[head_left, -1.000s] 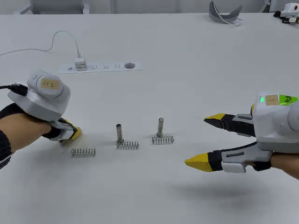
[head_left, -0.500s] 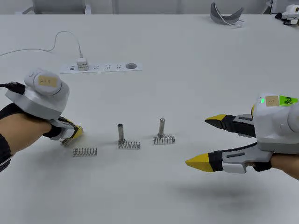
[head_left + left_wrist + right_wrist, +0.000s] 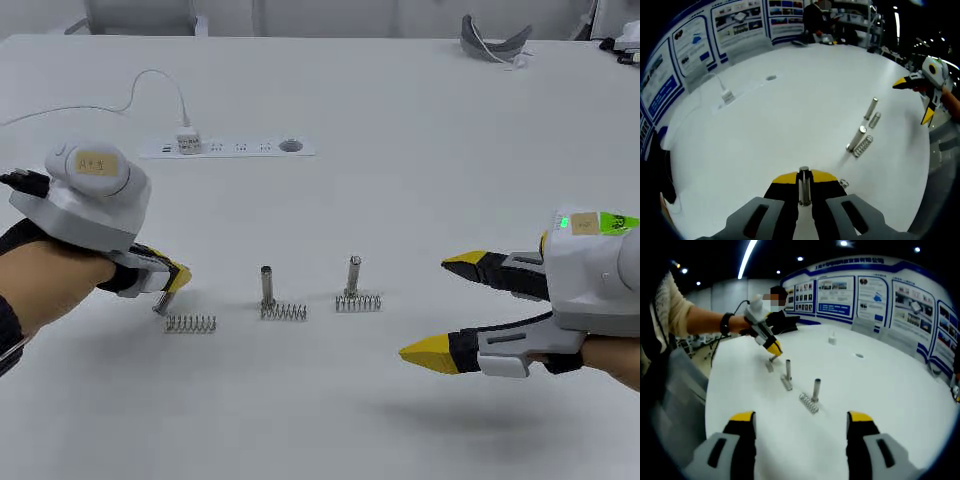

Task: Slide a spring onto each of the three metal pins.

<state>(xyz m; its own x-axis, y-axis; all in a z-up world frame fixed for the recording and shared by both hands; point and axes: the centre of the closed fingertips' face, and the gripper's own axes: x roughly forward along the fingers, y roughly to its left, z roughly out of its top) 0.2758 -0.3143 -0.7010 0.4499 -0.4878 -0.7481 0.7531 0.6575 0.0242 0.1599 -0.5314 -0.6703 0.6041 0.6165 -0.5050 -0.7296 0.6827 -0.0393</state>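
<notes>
1. left gripper (image 3: 172, 282): left of the head view. Jaws are clamped on the held pin (image 3: 804, 187), which is pointed down at the table (image 3: 400, 180); contact with the surface cannot be told.
2. right gripper (image 3: 443, 305): right edge of the frame, held above the table. Jaws are spread wide.
3. middle pin (image 3: 267, 285), right pin (image 3: 353, 275): stood upright at frame centre, apart.
4. left spring (image 3: 190, 323), middle spring (image 3: 284, 312), right spring (image 3: 358, 303): laid flat in a row. The latter two are set against the bases of the upright pins; the first is just beside the held pin.
5. power strip (image 3: 228, 148): upper left, one plug (image 3: 188, 143) inserted.
</notes>
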